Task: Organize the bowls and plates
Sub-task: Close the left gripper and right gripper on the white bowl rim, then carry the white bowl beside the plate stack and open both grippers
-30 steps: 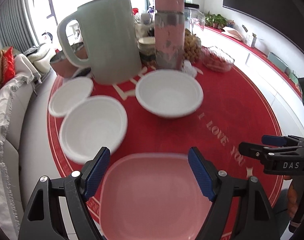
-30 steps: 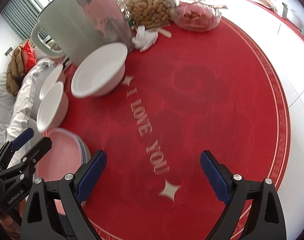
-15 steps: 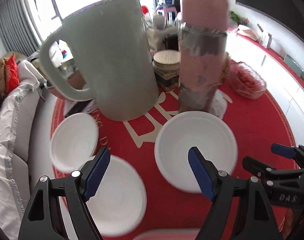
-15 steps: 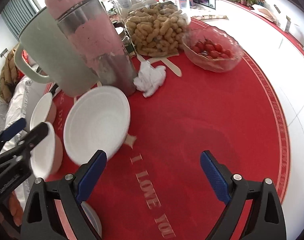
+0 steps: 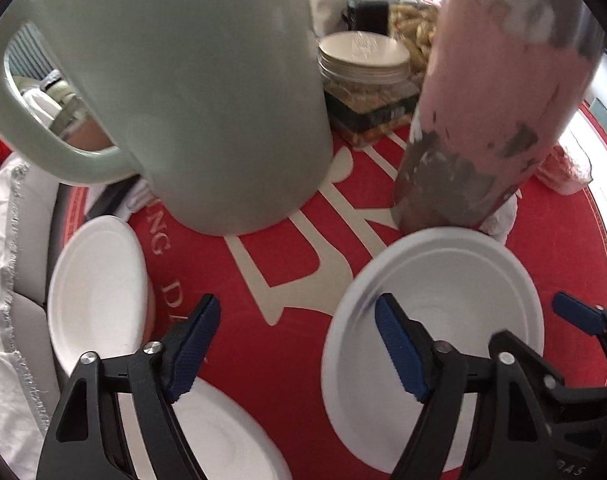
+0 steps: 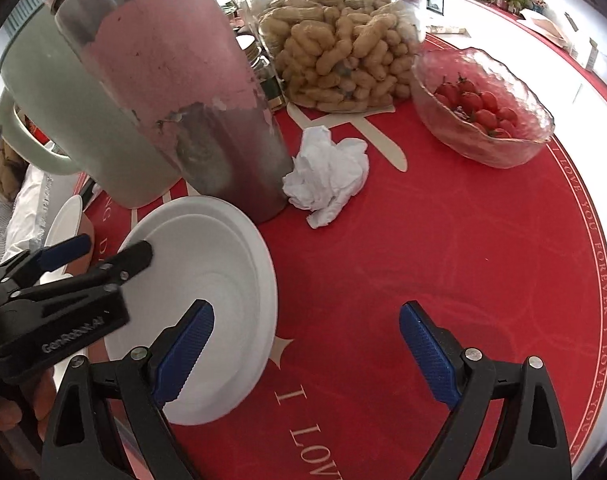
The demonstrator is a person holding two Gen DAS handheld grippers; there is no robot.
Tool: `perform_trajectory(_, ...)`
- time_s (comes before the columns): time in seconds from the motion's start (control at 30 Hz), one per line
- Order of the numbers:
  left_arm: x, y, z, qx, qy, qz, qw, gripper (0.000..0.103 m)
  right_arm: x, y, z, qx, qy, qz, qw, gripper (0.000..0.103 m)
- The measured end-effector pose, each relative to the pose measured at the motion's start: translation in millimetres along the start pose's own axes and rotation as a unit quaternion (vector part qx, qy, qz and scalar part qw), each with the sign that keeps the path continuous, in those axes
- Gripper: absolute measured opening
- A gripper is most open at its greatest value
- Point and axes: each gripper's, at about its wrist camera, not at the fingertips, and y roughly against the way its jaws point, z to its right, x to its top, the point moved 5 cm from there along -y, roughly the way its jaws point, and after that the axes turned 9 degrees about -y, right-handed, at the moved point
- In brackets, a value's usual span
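Left wrist view: left gripper hangs open over the red cloth, jaws just closing a little with nothing pinched, its right finger above the near rim of the big bowl that sits in front of the flask. Right gripper is open too, jaws also just narrowing, empty, left finger over the same bowl's edge. Judged step: approach for a pickup; next, one finger must drop inside the rim, the other outside, then close, clear of flask and jug.
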Motion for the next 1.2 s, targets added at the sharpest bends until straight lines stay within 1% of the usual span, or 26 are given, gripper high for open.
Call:
perform_trajectory(0.03,-1.1,-2.8,2.3,-0.005,-0.002,-0.006,1.0000,0.064,-2.1,-3.0,-1.3,0.001,0.003,-0.007,1.000,0.073)
perform_trajectory(0.07,-1.8,-6.4,4.9,-0.018,-0.003,-0.014,0.9997,0.055,-3.5,-6.5,-2.9,0.005,0.002,-0.013,1.000,0.062)
perform_trajectory(0.1,-3.2,-8.9,7.5,-0.036,0.001,-0.020,0.9992,0.048,-5.9,-9.6,-3.6,0.017,-0.001,-0.022,1.000,0.054)
perform_trajectory(0.13,-5.1,-11.4,11.4,-0.061,0.006,-0.024,0.9978,0.034,-6.0,-8.2,-3.7,0.018,-0.001,-0.012,1.000,0.051)
perform_trajectory(0.17,-6.5,-12.5,14.7,-0.078,0.009,-0.026,0.9966,0.029,-7.1,-8.5,-4.8,0.031,-0.004,-0.018,0.999,0.042)
perform_trajectory(0.2,-7.5,-11.8,18.0,-0.077,0.007,-0.024,0.9967,0.029,-9.6,-9.0,-5.3,0.047,-0.009,-0.028,0.998,0.031)
perform_trajectory(0.23,-7.9,-8.4,22.9,-0.068,-0.006,-0.016,0.9975,0.029,-12.1,-9.0,-4.9,0.058,-0.016,-0.036,0.998,0.027)
perform_trajectory(0.3,-10.9,-0.8,36.4,-0.050,-0.039,-0.006,0.9980,0.028,-16.5,-7.2,-3.7,0.053,-0.013,-0.039,0.998,0.021)
perform_trajectory(0.37,-16.1,6.5,49.3,-0.040,-0.062,-0.001,0.9973,0.027,-26.3,-3.8,0.9,0.044,-0.004,-0.041,0.998,0.020)
perform_trajectory(0.43,-21.7,13.5,63.8,-0.029,-0.089,0.005,0.9956,0.027,-35.3,1.3,7.4,0.046,-0.005,-0.043,0.998,0.020)
perform_trajectory(0.53,-33.5,22.8,88.7,-0.027,-0.122,0.004,0.9922,0.027,-52.9,15.8,27.8,0.047,-0.009,-0.048,0.998,0.020)
perform_trajectory(0.63,-43.3,35.3,114.2,-0.017,-0.151,0.012,0.9883,0.027,-65.8,27.3,44.0,0.047,-0.014,-0.048,0.998,0.020)
perform_trajectory(0.73,-54.1,46.6,146.5,-0.021,-0.173,0.012,0.9846,0.027,-76.4,41.0,64.0,0.042,-0.020,-0.046,0.998,0.020)
perform_trajectory(0.83,-66.5,57.6,177.1,-0.037,-0.184,0.007,0.9822,0.027,-86.7,57.2,89.2,0.024,-0.024,-0.032,0.999,0.020)
perform_trajectory(0.87,-64.9,63.4,185.2,-0.043,-0.186,0.006,0.9815,0.027,-88.8,62.4,97.3,0.015,-0.024,-0.026,0.999,0.020)
perform_trajectory(0.93,-71.5,64.9,206.4,-0.054,-0.189,0.006,0.9806,0.027,-93.6,73.3,118.6,-0.003,-0.027,-0.016,1.000,0.020)
perform_trajectory(1.03,-76.2,64.5,230.2,-0.066,-0.181,0.007,0.9812,0.027,-98.9,84.5,143.8,-0.013,-0.044,-0.011,0.999,0.020)
perform_trajectory(1.13,-77.8,67.8,247.4,-0.076,-0.173,0.008,0.9820,0.027,-100.9,91.5,157.5,-0.023,-0.047,-0.004,0.999,0.020)
perform_trajectory(1.2,-79.1,68.4,251.5,-0.075,-0.167,0.010,0.9830,0.031,-100.4,93.3,160.7,-0.020,-0.047,0.002,0.999,0.020)
